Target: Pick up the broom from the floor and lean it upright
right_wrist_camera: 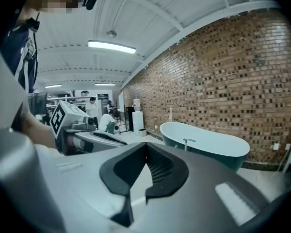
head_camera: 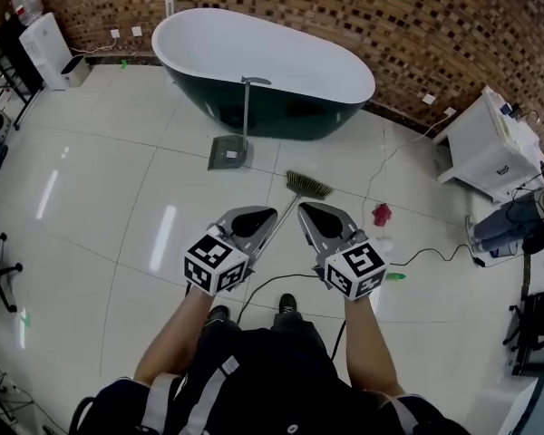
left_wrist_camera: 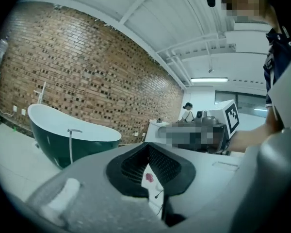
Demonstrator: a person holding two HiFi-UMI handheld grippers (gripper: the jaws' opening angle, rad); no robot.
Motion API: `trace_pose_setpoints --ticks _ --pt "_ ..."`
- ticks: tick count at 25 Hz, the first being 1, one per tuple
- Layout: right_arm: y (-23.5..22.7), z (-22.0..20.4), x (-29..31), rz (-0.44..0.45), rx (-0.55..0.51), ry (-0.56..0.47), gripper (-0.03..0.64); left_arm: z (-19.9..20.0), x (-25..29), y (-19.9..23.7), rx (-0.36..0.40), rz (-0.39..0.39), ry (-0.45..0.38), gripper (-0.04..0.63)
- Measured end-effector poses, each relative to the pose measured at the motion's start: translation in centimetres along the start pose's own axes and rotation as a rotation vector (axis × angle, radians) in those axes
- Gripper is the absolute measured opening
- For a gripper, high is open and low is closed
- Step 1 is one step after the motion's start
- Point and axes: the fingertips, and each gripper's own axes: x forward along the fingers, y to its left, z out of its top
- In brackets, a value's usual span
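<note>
Left tool [head_camera: 265, 214] and right tool [head_camera: 305, 209], both clenched empty, hang over the fallen broom [head_camera: 308, 185]. Unopened, they could knock its handle [head_camera: 287, 210] away.

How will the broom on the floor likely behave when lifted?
The broom has a thin, rigid-looking handle, but its wide bristle head probably makes it end-heavy, so it may swing. It is likely light overall. On the glossy floor it could slide when leaned upright.
</note>
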Motion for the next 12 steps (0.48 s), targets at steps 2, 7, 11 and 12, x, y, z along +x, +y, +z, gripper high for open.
trace_pose_setpoints --ticks 2,7,11,12 --pt "-0.4 -0.7 1.8 0.123 -0.052 0.034 0.006 -0.4 0.6 1.2 -0.008 0.089 0.003 0.002" --pt "2.2 -7.3 6.6 0.426 -0.09 0.154 0.006 -6.7 -1.8 4.2 -0.032 0.306 0.048 0.002" --pt "6.6 -14.1 10.9 0.588 -0.14 0.259 0.006 -13.6 -6.4 8.2 -0.077 0.44 0.09 0.002" --pt "7.5 -15.6 12.0 0.62 -0.164 0.282 0.006 -15.2 -7.5 9.3 -0.096 0.47 0.097 0.002"
